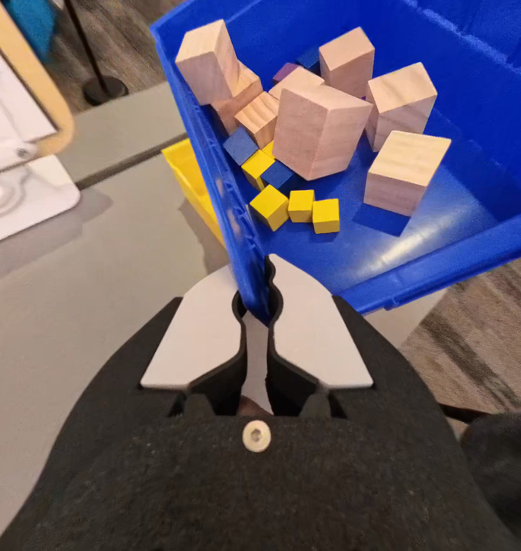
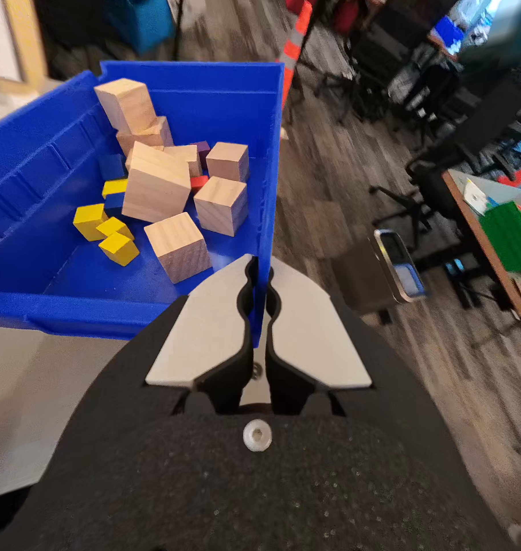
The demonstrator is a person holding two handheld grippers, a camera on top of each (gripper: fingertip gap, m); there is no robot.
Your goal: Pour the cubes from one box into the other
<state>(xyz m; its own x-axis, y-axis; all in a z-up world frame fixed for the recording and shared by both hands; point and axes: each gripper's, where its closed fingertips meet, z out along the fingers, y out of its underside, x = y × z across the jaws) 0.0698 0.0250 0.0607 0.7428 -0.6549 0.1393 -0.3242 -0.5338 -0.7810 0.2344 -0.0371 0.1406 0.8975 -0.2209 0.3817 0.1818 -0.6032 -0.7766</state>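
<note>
A blue box (image 1: 417,253) is held up off the grey table and tilted. My left gripper (image 1: 253,268) is shut on its left wall. My right gripper (image 2: 260,268) is shut on its right wall (image 2: 268,179). Inside lie several large plain wooden cubes (image 1: 318,131) and several small yellow cubes (image 1: 301,205), with small dark blue, purple and red ones; they have slid toward the far left corner, as the right wrist view shows (image 2: 158,185). A yellow box (image 1: 190,179) stands on the table beyond and below the blue box's left wall, mostly hidden by it.
A grey table (image 1: 74,298) with a seam lies under the boxes. A white stand with a wood-framed board (image 1: 23,119) is at the far left. Right of the table is carpet floor with an orange cone (image 2: 295,50), chairs and another desk (image 2: 491,238).
</note>
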